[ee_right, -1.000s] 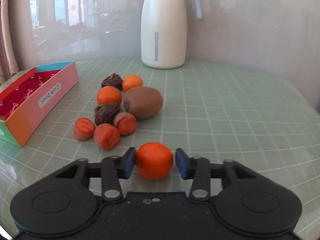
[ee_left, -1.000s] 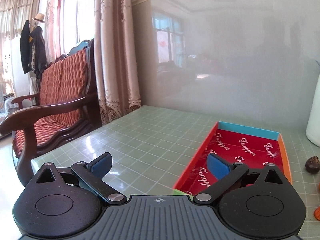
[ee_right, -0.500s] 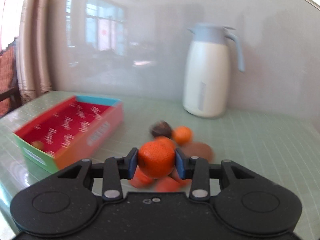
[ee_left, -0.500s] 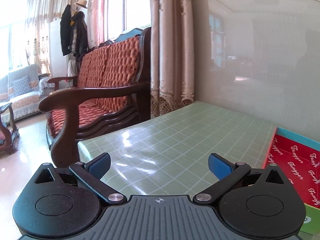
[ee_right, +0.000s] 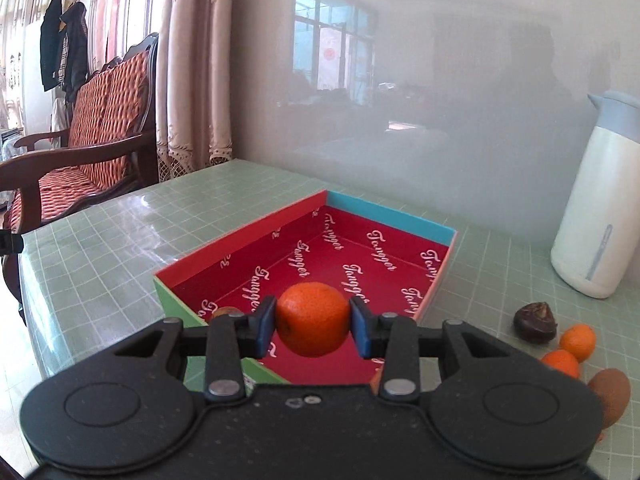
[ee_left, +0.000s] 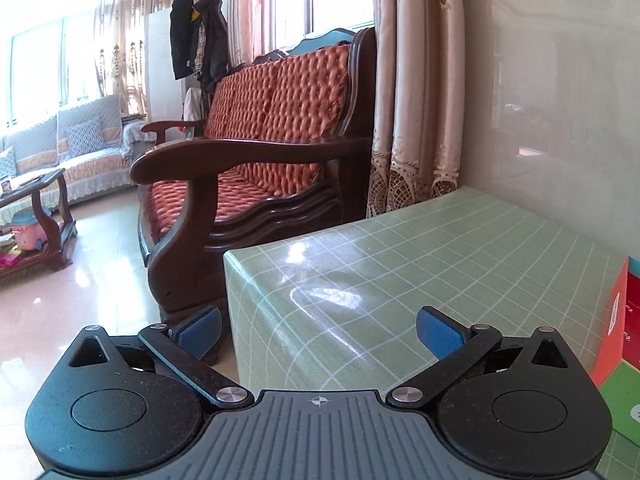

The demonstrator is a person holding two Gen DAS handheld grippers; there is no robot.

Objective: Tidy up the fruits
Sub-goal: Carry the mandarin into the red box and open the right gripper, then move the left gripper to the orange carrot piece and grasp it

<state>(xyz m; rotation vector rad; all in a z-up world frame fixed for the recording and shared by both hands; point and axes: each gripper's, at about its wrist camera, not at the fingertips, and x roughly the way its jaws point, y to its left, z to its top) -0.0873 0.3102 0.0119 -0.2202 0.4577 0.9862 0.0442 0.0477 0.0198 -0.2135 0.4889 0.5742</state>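
Note:
In the right wrist view my right gripper is shut on a small orange, held above the near end of a shallow box with a red printed lining. A small brownish fruit lies in the box's near left corner, partly hidden by my finger. More fruit sits on the table at the right: a dark brown one, two small oranges and a kiwi. My left gripper stands open and empty over the table's left corner, with the box's edge at the far right.
A white jug with a blue lid stands at the back right against the wall. The green gridded table ends at a corner near a wooden armchair with red cushions. Curtains hang behind it.
My right gripper has carried the orange up and left from beside the fruit pile to over the box. My left gripper has swung left, away from the box toward the table's corner.

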